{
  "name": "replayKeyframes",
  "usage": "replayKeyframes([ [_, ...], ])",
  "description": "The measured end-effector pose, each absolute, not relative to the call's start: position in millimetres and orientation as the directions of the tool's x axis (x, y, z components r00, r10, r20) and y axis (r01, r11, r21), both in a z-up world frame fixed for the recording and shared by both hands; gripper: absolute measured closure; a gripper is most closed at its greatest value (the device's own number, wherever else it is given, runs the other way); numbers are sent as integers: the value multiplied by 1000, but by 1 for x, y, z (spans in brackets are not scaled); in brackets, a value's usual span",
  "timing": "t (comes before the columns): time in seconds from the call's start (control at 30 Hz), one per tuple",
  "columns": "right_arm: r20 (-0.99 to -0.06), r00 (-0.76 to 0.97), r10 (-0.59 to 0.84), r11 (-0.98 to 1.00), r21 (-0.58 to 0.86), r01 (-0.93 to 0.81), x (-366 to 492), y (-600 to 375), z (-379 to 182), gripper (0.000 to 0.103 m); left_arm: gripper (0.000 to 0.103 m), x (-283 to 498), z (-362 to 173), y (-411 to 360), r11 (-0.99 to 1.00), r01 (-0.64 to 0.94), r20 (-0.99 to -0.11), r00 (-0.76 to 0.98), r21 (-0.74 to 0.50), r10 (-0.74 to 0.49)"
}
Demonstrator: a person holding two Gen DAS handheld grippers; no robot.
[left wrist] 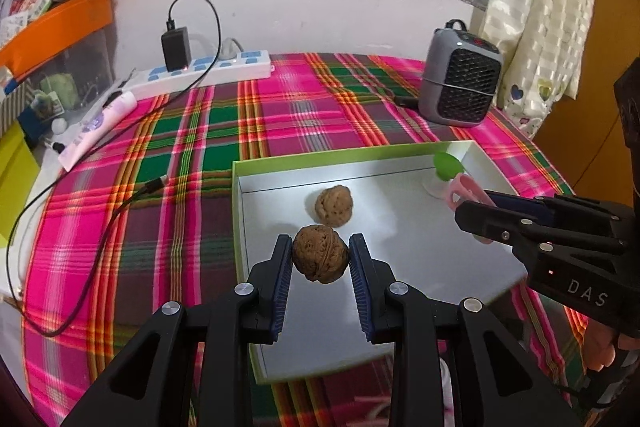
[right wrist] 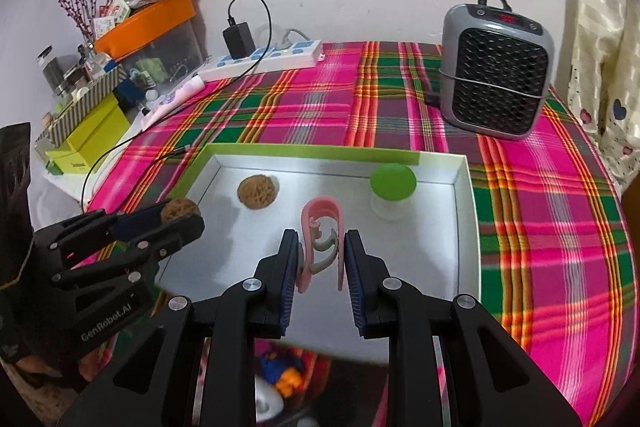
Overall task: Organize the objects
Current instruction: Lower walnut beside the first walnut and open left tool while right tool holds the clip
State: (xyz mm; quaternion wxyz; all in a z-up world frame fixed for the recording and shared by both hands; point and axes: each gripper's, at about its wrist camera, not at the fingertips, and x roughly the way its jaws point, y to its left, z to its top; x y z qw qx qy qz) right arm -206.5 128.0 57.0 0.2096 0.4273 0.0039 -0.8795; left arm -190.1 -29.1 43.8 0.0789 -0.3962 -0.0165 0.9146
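While the left gripper [left wrist: 320, 259] is clamping a walnut [left wrist: 320, 259] above the white tray [left wrist: 400, 259], the right gripper [right wrist: 322, 259] is pinching a pink clip [right wrist: 322, 227] over the same tray. A second walnut [left wrist: 334, 206] and a green-capped jar [right wrist: 392, 193] are resting inside, well apart.

Your right hand-held gripper [right wrist: 322, 259] gripped a pink clip [right wrist: 320, 227] between its blue pads, held over the white floor of a shallow box [right wrist: 464, 211] with a green rim that lay on the plaid-covered desk [right wrist: 540, 219]. To the left, your left hand-held gripper [right wrist: 176, 217] pinched a walnut [right wrist: 180, 210] at the box's left edge, while a second walnut [right wrist: 257, 191] and a green-capped white jar [right wrist: 392, 189] rested inside near the far wall. Beyond the box stood a grey heater [right wrist: 496, 75] and a white power strip [right wrist: 264, 61].
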Motion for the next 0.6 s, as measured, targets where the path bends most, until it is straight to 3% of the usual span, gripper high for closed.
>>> replayKeyframes([
  [0.6,-818,-458,-349,-910,180,373,-256,112,38,78,76,-223,29,-27,-990,-113,-753,-644,-81,135],
])
